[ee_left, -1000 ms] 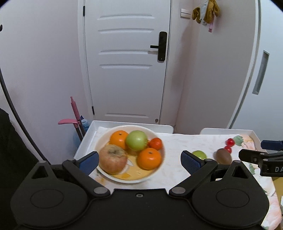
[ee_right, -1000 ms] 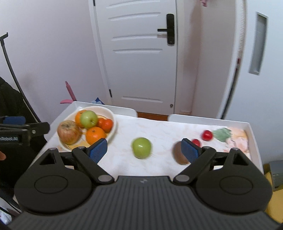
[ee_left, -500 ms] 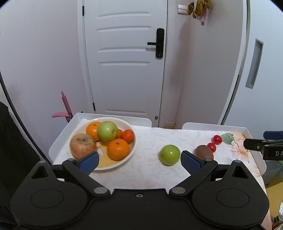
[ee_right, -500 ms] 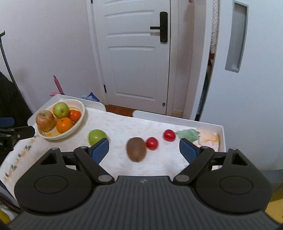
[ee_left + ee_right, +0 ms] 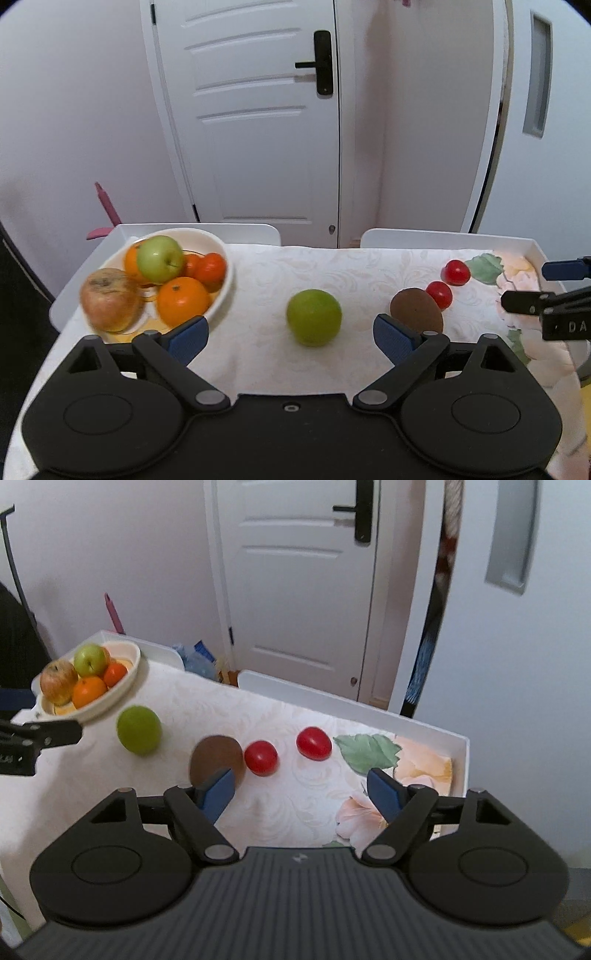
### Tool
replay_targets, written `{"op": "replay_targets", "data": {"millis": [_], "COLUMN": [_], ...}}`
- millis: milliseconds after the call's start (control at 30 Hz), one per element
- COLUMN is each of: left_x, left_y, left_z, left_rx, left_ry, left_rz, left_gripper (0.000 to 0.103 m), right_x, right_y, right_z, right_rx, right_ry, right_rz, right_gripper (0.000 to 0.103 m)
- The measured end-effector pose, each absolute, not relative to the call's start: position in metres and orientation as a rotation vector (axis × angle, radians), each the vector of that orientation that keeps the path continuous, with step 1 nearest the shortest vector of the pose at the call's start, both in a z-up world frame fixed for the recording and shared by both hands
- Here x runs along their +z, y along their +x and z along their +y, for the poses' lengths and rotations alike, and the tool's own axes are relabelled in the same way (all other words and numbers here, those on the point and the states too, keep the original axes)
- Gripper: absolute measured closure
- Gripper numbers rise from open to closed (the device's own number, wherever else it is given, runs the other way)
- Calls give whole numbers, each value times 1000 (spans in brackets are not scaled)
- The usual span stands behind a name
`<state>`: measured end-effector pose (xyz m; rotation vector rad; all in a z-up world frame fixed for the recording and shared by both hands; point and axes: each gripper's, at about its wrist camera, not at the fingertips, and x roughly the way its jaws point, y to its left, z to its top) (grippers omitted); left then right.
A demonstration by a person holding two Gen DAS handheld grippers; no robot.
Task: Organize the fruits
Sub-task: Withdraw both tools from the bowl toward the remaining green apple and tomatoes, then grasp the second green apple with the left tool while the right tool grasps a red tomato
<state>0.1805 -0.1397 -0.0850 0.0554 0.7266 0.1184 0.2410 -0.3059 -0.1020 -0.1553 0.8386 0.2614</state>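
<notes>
Left wrist view: left tongs spread, holding nothing, above the near edge of the surface. Green apple lies loose mid-surface; kiwi and two red tomatoes sit toward the right edge. White bowl of fruit sits at the far left corner. Right wrist view: right tongs spread, empty, near the kiwi.
</notes>
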Motion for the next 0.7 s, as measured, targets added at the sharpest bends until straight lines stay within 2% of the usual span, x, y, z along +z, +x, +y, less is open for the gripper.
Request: {"op": "replay_targets", "data": {"millis": [300,400,467,700], "left_x": [-127,-136,-141,-150], "left_y": [225,235,241,250], "left_z": [-149,-148,-148,-147], "left_rx": [134,140,143,151], "left_ry": [42,36,32,24], "left_rz": [779,795,805,824], "left_gripper": [18,29,34,42], "right_x": [-141,-150,-156,-166], "right_y": [270,277,280,290], "right_z": [-308,-305,-303,-297], "right_rx": [347,377,396,453], "right_ry": [-171,-185,-198,-219], "right_rz": [879,889,896,899], "right_gripper": [19,22,25,30]}}
